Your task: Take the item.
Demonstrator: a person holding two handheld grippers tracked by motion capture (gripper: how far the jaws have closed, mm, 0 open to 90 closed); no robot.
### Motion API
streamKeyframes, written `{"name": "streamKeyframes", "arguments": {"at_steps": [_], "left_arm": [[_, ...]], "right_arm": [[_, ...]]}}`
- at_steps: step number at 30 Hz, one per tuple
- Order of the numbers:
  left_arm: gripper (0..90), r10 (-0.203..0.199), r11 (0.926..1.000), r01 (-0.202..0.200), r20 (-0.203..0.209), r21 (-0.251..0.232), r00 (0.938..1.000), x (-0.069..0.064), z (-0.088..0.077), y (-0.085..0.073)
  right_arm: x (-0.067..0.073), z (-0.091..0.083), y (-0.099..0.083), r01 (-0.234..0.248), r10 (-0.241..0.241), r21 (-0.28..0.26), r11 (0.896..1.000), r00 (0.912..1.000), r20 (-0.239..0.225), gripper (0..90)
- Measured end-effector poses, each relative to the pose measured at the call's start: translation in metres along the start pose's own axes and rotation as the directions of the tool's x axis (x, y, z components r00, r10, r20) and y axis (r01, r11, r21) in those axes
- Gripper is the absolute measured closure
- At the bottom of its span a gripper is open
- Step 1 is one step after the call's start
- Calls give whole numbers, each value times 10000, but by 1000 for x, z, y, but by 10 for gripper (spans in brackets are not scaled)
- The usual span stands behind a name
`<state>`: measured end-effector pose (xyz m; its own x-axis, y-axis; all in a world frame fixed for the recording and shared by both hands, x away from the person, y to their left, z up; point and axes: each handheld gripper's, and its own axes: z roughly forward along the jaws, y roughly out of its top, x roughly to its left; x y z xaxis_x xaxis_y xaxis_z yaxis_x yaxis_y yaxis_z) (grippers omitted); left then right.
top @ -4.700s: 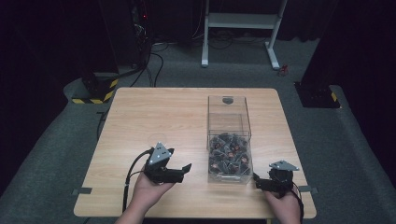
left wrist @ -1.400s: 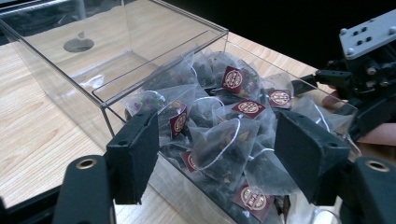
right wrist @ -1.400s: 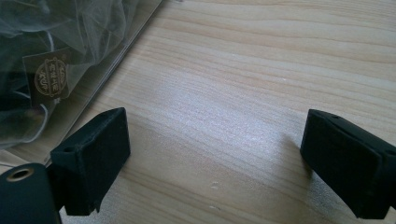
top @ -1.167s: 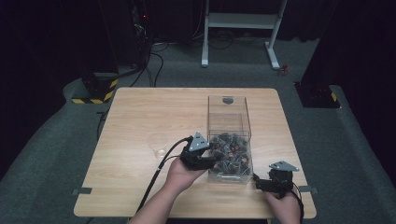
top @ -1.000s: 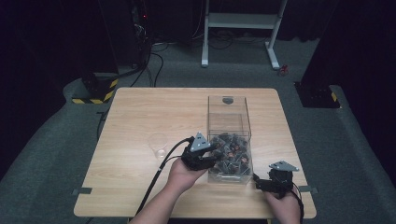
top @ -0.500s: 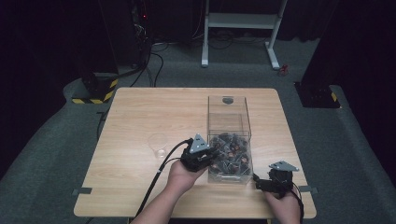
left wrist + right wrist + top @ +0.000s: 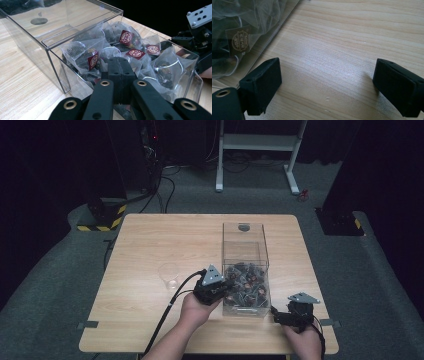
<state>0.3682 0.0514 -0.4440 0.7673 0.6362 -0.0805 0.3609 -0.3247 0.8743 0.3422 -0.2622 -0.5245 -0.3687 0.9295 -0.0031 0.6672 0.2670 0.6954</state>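
Your left gripper [image 7: 121, 72]: jaws pressed together, pad against pad, with nothing visible between them. They reach over the near wall of the clear box [image 7: 53, 62] and sit among the tea bags [image 7: 85, 53] at its open end. In the high view your left gripper [image 7: 223, 292] lies at the box's left near corner, your left hand [image 7: 197, 307] behind it, its cable running back toward the table's near edge.

Your right gripper [image 7: 325, 82]: jaws spread wide, nothing between them, held low over bare wood. The left jaw stands just beside the box's clear wall, through which a bag with a dark red label [image 7: 239, 41] shows. In the high view your right gripper [image 7: 277, 316] rests on the table near its front right corner, just right of the box's near end, your right hand [image 7: 302, 342] behind it.

Clear box [image 7: 245, 270]: rectangular, transparent, lying lengthwise on the right half of the table [image 7: 150, 245]. Far portion covered by a clear lid with a round hole; near portion open.

Tea bags [image 7: 245, 282]: mesh pyramid sachets of dark contents, each with a dark red tag, heaped in the near half of the box.

Clear cup [image 7: 169, 275]: upright on the table, left of the box and well apart from it, near your left gripper's cable.

Floor: grey carpet around the table; a white frame [image 7: 260, 150] stands beyond the far edge.
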Motion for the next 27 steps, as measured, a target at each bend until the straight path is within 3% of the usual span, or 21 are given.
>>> {"name": "streamKeyframes", "arguments": {"at_steps": [12,27], "left_arm": [[900,-223,9995,225,80,-239,9997,1,-4,1],[900,-98,9979,105,115,-633,9999,3,-12,6]], "right_arm": [[0,0,0,2,-2,-3,10000,10000,1,81],[0,0,0,5,-5,-2,10000,10000,1,81]]}}
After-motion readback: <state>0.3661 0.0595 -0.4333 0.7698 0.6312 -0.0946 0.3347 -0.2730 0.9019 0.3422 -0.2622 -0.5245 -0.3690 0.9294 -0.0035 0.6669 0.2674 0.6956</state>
